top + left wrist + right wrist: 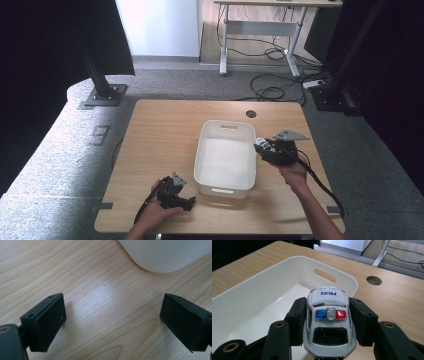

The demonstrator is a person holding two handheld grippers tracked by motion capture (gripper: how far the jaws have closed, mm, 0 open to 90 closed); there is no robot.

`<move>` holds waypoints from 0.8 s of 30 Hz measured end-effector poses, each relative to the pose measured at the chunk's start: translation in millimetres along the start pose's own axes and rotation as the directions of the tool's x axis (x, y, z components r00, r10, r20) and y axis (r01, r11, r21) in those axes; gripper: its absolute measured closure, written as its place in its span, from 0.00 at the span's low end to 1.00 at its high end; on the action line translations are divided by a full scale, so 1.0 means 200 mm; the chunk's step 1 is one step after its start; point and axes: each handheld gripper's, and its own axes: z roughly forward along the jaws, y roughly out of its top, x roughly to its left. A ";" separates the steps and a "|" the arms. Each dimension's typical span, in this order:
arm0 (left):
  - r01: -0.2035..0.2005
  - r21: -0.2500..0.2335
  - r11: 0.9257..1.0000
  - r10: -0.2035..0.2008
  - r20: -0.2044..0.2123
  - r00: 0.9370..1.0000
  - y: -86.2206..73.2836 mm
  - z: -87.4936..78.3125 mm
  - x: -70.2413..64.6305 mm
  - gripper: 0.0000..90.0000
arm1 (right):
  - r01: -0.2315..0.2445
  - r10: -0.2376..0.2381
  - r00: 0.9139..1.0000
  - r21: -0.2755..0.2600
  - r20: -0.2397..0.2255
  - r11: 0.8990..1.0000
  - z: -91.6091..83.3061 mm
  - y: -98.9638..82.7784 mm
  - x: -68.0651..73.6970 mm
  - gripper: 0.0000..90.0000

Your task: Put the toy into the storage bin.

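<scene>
Clamping a toy police car [329,320] between its two black jaws, the right gripper [274,150] is hovering at the right rim of a white plastic bin [202,150], roughly halfway along the desk's right side. In the right gripper view the car is pointing away from the camera, its white roof showing a red and blue light bar and the word POLICE across the hood, and each jaw pad is pressing flat against one side of the body. The car's nose is reaching over the bin's rim, toward the inside. In the high view the car [262,145] is showing as a small white shape at the gripper's tip, just touching or overlapping the bin's right wall; whether it is actually resting on the rim I cannot tell.

The bin is sitting near the middle of the desk [160,135], its long axis running from the near edge toward the far edge, with a slot handle cut into each short wall.

The left gripper [175,195] is lying low at the near edge of the desk, left of the bin's near-left corner, held by the person's left hand [152,217]. In the left gripper view its jaws are standing wide apart with bare wood between them, and a rounded corner of the bin [165,255] is lying ahead of them.

A round cable hole [251,114] is sitting near the far edge.
</scene>
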 end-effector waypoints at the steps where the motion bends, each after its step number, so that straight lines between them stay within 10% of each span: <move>1: 0.001 -0.001 1.000 -0.001 0.000 1.000 0.00 0.00 0.00 0.08 | 0.010 -0.010 1.000 0.006 -0.007 1.000 0.02 0.01 0.03 0.56; 24: -0.001 0.003 1.000 0.001 0.002 1.000 0.00 0.00 0.00 0.08 | 0.037 -0.037 0.999 0.018 -0.040 0.999 0.09 0.07 0.14 0.56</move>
